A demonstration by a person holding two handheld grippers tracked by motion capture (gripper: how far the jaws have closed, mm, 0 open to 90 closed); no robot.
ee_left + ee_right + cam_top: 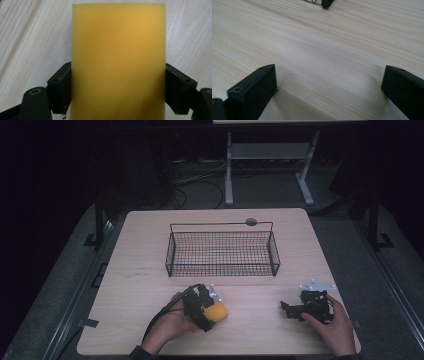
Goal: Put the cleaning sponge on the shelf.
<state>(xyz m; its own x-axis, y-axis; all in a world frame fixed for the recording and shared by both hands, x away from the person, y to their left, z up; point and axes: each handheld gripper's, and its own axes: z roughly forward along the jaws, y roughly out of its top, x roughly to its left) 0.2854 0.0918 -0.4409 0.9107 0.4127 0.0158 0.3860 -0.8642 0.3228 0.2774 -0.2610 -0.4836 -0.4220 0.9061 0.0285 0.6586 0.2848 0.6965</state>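
soft yellow foam block [118, 60] — rectangular, fine-pored

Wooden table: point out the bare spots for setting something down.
Bare wooden table left of the black wire basket; also between the yellow foam sponge and the right gripper. Crowded around the left gripper, whose jaws flank the sponge.

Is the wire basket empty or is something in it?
Empty: through the wire basket only bare table shows; the yellow sponge lies outside it.
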